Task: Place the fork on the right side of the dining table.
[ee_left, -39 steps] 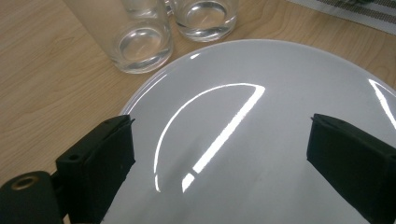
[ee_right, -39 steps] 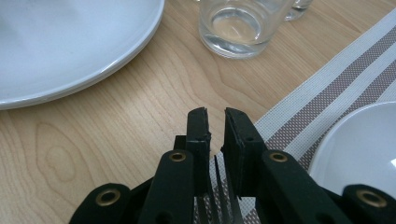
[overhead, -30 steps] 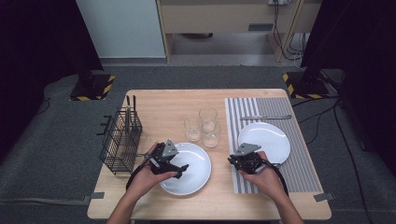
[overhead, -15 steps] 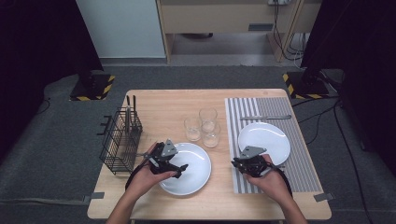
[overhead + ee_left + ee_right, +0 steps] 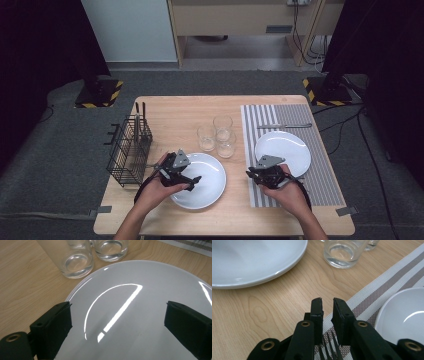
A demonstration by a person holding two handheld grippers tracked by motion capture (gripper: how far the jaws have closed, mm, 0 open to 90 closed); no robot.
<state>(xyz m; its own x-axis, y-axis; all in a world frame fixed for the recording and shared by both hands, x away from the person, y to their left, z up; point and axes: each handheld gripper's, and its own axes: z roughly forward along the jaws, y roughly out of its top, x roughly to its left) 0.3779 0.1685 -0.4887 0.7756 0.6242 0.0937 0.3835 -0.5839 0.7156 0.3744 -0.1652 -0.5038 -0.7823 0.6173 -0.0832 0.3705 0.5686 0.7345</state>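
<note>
My left gripper (image 5: 192,181) (image 5: 117,322) hovers wide open over the left side of a white plate (image 5: 207,187) (image 5: 140,290), with nothing between its jaws. My right gripper (image 5: 250,174) (image 5: 327,301) is low over the left edge of a striped placemat (image 5: 320,175) (image 5: 372,297), pointing toward that plate (image 5: 249,260). Its jaws stand a narrow gap apart, with nothing between the tips. A fork (image 5: 329,346) lies on the mat under them, tines forward. A second white plate (image 5: 287,145) (image 5: 402,315) sits on the mat just beside the right gripper.
Three clear glasses (image 5: 222,125) (image 5: 206,137) (image 5: 226,144) stand behind the left plate at the table's middle. A knife (image 5: 285,126) lies on the mat behind the right plate. A black wire basket (image 5: 130,150) with dark utensils stands at the table's left edge.
</note>
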